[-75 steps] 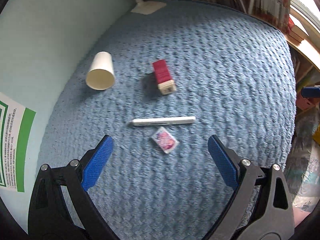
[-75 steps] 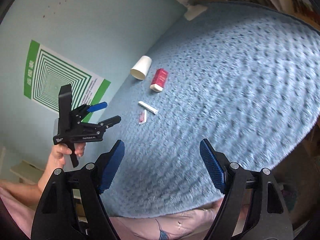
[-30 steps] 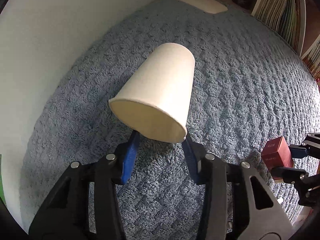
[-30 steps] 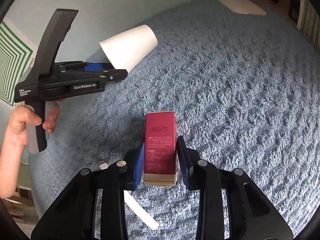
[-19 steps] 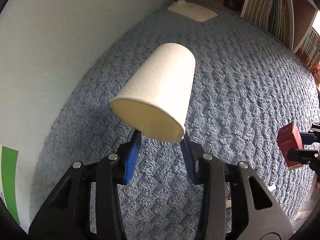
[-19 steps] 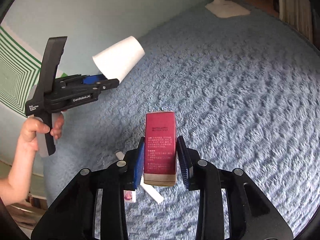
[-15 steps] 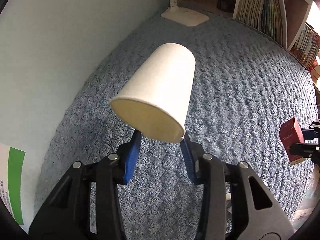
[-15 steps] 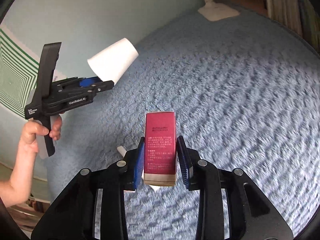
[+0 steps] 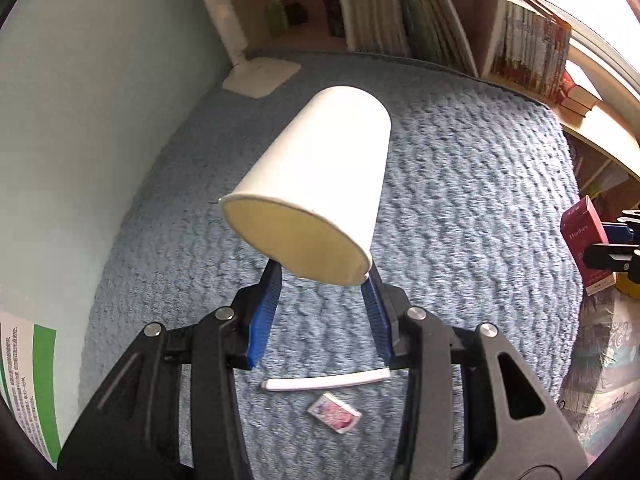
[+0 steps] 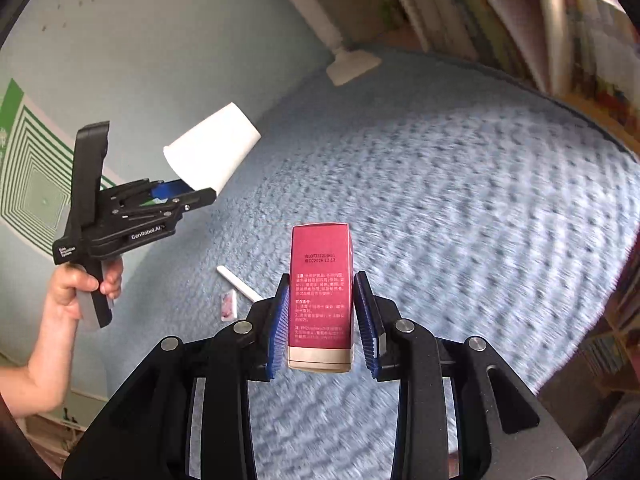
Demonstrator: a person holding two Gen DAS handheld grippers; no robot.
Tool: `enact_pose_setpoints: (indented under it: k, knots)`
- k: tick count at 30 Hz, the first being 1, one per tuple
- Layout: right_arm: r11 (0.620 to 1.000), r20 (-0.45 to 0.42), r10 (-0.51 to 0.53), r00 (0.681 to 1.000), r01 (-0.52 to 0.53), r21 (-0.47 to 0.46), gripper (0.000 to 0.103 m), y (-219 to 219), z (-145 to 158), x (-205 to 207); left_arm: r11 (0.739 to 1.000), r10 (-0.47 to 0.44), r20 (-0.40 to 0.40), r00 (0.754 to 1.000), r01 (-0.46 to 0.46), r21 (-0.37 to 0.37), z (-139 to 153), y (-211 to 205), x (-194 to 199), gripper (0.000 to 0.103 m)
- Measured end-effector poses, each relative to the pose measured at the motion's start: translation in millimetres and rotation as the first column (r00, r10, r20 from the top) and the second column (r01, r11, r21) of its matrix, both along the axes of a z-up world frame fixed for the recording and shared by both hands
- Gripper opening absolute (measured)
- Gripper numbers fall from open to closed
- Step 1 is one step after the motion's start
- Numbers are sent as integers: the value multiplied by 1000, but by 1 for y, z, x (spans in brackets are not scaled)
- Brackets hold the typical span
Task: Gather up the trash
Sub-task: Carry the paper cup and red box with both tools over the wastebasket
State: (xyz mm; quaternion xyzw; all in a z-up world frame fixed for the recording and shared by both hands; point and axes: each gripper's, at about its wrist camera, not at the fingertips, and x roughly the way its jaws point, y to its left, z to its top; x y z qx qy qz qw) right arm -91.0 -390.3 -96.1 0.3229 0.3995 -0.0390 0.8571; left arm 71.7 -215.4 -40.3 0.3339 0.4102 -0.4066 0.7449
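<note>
My left gripper (image 9: pixel 320 276) is shut on a white paper cup (image 9: pixel 316 184) at its rim and holds it well above the blue mat (image 9: pixel 460 184). The cup (image 10: pixel 212 150) and left gripper (image 10: pixel 180 194) also show in the right wrist view. My right gripper (image 10: pixel 320 300) is shut on a red carton (image 10: pixel 322 292), held above the mat (image 10: pixel 460 208). The carton also shows at the right edge of the left wrist view (image 9: pixel 586 236). A white stick (image 9: pixel 326 382) and a small pink packet (image 9: pixel 334 418) lie on the mat; both also show in the right wrist view, stick (image 10: pixel 236 284) and packet (image 10: pixel 228 306).
A white lamp base (image 9: pixel 260 74) stands at the mat's far edge by the pale wall (image 9: pixel 100 100). Bookshelves with books (image 9: pixel 400 12) line the back and right. A green-striped poster (image 10: pixel 28 184) hangs on the wall at left.
Both grippers have lifted higher and pulled back from the mat, cup and carton still held. The stick and packet have come into the left wrist view.
</note>
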Motion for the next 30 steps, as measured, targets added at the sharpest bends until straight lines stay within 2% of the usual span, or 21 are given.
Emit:
enact_pose_setpoints:
  k: [7,13,22,30]
  knots:
    - [990,11,-138,990,137,25,32,-32,-2,-97,987,-157,-42,987,156,-32,-3,-47,-94,39]
    - [971,-6,-235,972,235,39,32,-39,-11,-176,953,-304,-66,950,304,-2,-25,-73,-174,39]
    - [931,-53,-352,934,355,87,32,-41,-43,-290,880,-461,-115,880,470,67,-56,-96,-277,40]
    - [877,-105,-440,892,452,164,32,-44,-88,-361,800,-556,-170,814,579,156,-99,-112,-352,40]
